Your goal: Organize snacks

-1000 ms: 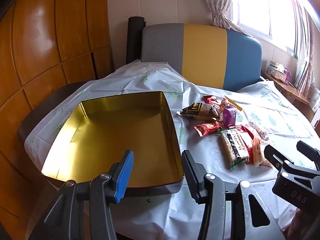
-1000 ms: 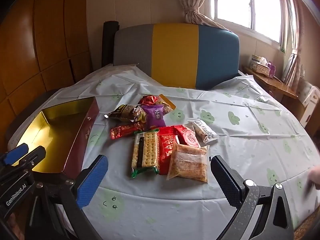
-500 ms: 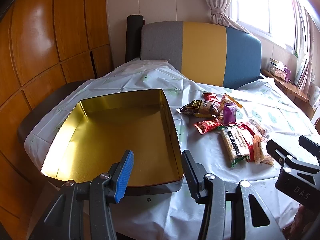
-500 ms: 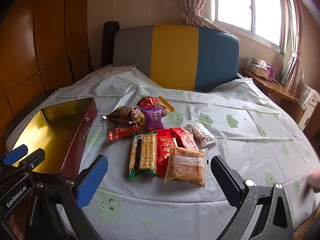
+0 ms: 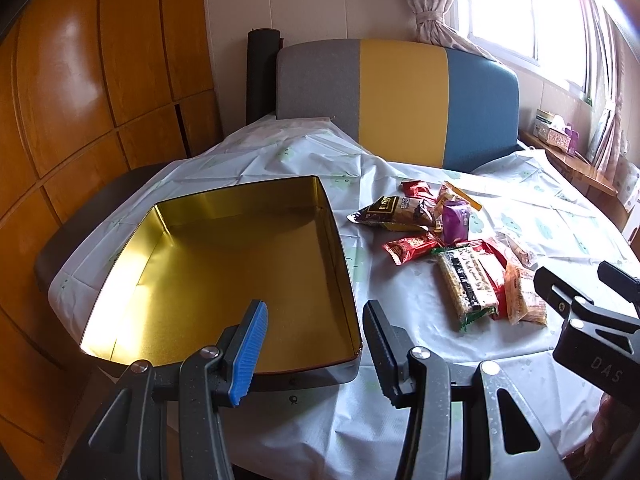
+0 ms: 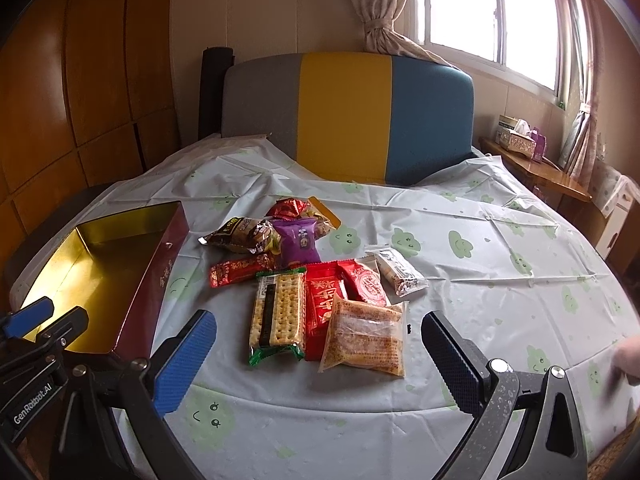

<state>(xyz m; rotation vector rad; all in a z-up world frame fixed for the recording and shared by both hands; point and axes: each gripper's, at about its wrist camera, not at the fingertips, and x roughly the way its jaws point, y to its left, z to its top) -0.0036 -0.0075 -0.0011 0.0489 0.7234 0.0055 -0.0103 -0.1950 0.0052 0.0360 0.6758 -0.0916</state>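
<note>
An empty gold-lined tin [image 5: 224, 264] with dark red sides [image 6: 156, 280] sits at the table's left. A pile of snack packets lies to its right: a cracker pack [image 6: 278, 314], an orange-brown packet [image 6: 366, 338], red packets [image 6: 326, 300], a purple packet [image 6: 300, 240] and a dark brown packet [image 6: 244, 234]. My left gripper [image 5: 314, 346] is open and empty above the tin's near right corner. My right gripper [image 6: 320, 364] is wide open and empty, just in front of the cracker pack and orange-brown packet.
The table has a pale cloth with green cloud faces [image 6: 460, 244]. A grey, yellow and blue chair back [image 6: 348, 116] stands behind it. Wooden panels [image 5: 100, 80] line the left wall. A side shelf with tissue boxes [image 6: 516, 136] is at the right.
Both grippers have moved slightly forward toward the table. The snacks look a little nearer in the right wrist view. Both jaws stay open.
</note>
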